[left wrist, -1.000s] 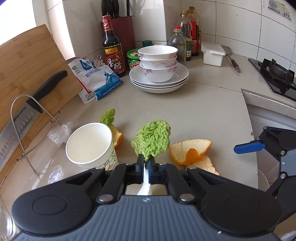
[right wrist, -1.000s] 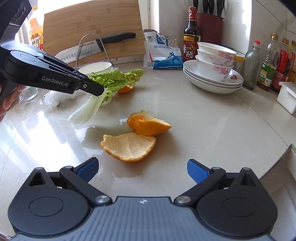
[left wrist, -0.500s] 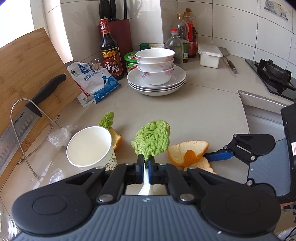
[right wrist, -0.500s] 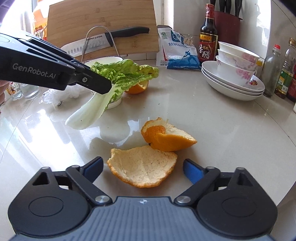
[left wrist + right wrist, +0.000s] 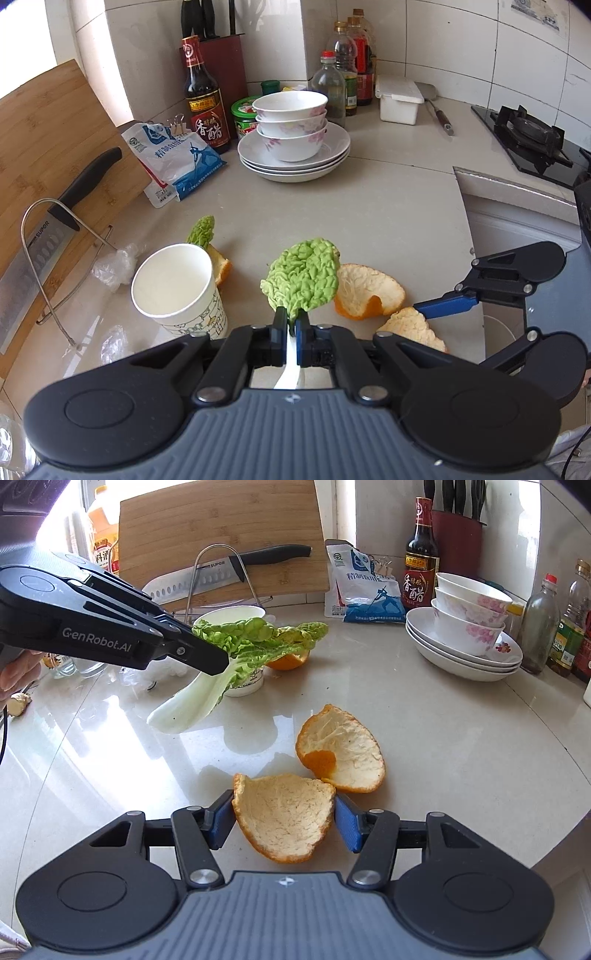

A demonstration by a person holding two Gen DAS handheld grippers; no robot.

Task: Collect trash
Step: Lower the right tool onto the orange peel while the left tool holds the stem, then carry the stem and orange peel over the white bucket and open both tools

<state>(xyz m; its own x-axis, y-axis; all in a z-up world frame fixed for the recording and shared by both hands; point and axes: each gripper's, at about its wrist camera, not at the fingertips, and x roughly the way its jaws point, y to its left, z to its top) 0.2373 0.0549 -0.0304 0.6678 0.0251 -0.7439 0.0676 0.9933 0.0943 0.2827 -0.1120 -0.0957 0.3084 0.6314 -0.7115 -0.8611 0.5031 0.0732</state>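
Right gripper (image 5: pixel 284 821) first: its jaws have just been closing, and the blue pads now sit against both edges of the near orange peel (image 5: pixel 284 814), where a moment ago they stood wide with the peel lying ahead of them. I'd call that a grip just made, though the peel is not yet off the countertop (image 5: pixel 461 746). That puts a second scrap in hand. The other peel (image 5: pixel 341 751) lies touching it at the far side, curled up with a bit of orange flesh showing, and it looks next in line.

Over to the left gripper (image 5: pixel 291 330): clamped tight on the white stem of a cabbage leaf (image 5: pixel 301 280), held clear above the counter, same as before.

Now the containers. The paper cup (image 5: pixel 177 288) stands upright just left of that leaf, and what I can see of its inside is empty. Behind the cup sit another leaf (image 5: pixel 201 232) and a third bit of peel (image 5: pixel 221 264), on the counter. Further back, three bowls (image 5: pixel 291 125) are stacked on plates (image 5: pixel 334 147); the top one looks empty.
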